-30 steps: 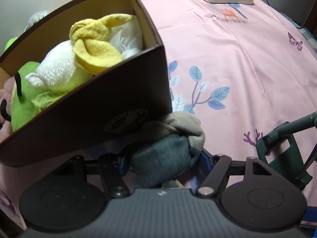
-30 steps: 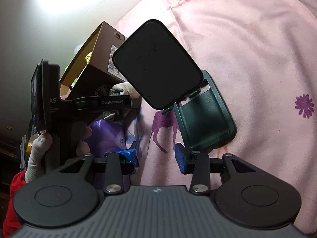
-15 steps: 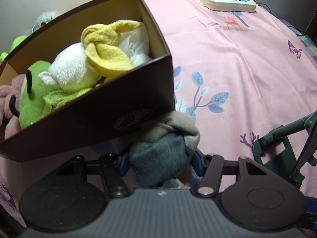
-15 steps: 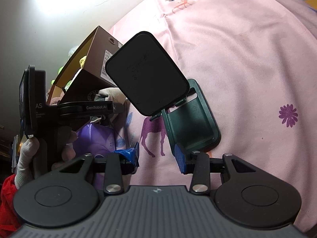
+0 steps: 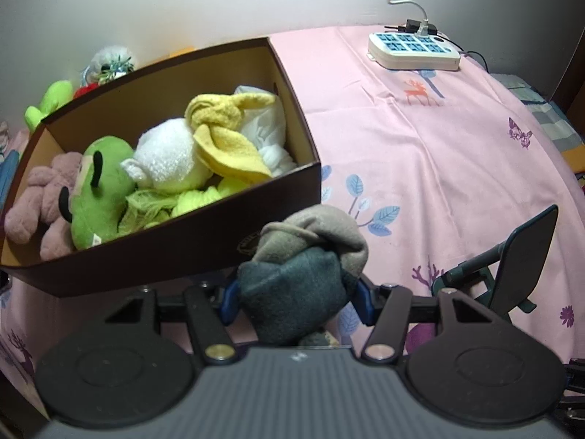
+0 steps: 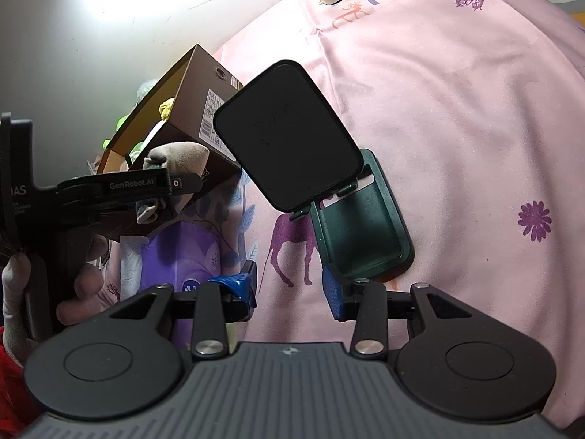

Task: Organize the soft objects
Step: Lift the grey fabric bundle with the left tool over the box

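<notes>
- While the task of organizing soft objects is under way, we find the left gripper (image 5: 296, 298) clamped on a knotted grey and beige fleece bundle (image 5: 303, 267), its blue pads pressing both flanks of the darker grey lower half.
- We take the brown cardboard box with a tan interior (image 5: 190, 245) as our landmark: the bundle hangs just outside its near wall, beside the near right corner, its top about level with the rim.
- We see from the right wrist view that the bundle (image 6: 179, 157) is off the bedsheet, close against the outer face of the box (image 6: 199, 117).
- We judge the coming move to turn on one relation: the box opening lies up and to the left of the bundle as the left wrist view has it, so the bundle must clear the near rim before it goes in.
- We note the box already holds a green plush toy (image 5: 100, 194), a white fluffy toy (image 5: 166, 161), a yellow knotted towel (image 5: 226, 135) and a pink plush (image 5: 40, 197); the free space is scant.
- We record the right gripper (image 6: 289, 291) as part open and holding nothing, over the pink printed bedsheet (image 6: 457, 109), well right of the box, near a dark green phone stand (image 6: 358, 226).
- We rate the left hand far nearer the box.
</notes>
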Tool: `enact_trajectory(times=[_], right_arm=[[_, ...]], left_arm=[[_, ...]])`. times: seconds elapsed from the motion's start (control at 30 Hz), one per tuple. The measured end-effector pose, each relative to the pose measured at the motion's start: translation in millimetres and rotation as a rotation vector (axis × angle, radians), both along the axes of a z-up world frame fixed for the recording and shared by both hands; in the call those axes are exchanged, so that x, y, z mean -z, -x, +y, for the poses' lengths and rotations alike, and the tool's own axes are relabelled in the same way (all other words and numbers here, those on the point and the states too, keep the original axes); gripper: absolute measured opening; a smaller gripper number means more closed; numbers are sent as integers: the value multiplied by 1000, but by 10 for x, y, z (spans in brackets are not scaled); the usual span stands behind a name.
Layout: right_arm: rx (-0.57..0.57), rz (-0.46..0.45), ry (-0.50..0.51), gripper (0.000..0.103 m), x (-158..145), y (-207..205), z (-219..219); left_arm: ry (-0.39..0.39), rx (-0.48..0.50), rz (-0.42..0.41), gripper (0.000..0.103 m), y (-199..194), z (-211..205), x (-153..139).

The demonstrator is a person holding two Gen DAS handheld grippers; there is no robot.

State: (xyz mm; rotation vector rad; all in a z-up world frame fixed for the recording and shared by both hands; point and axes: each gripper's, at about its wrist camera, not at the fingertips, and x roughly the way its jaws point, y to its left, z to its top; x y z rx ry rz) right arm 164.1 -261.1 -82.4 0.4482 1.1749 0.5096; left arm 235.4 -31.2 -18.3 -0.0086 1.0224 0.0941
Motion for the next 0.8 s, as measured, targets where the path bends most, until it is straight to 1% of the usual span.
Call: enact_trajectory(times=[0.23, 0.4, 0.53, 0.67, 0.8], right_arm=[[-47, -21, -7, 24, -65, 4, 120], [-84, -34, 0, 24, -103, 8, 246], [-103, -35, 12, 24, -114, 30, 337], [-103, -36, 25, 24, -124, 61, 394], [-88, -38, 34, 24, -144, 105, 428]], left_arm=[[29, -36, -60, 59, 215, 149, -271], [8, -78, -96, 59, 356, 333, -434], [-30, -116, -121, 59, 421, 546, -563], [-55, -151, -144, 59, 430, 764, -663], [-84, -170, -157, 59, 389, 941, -701]])
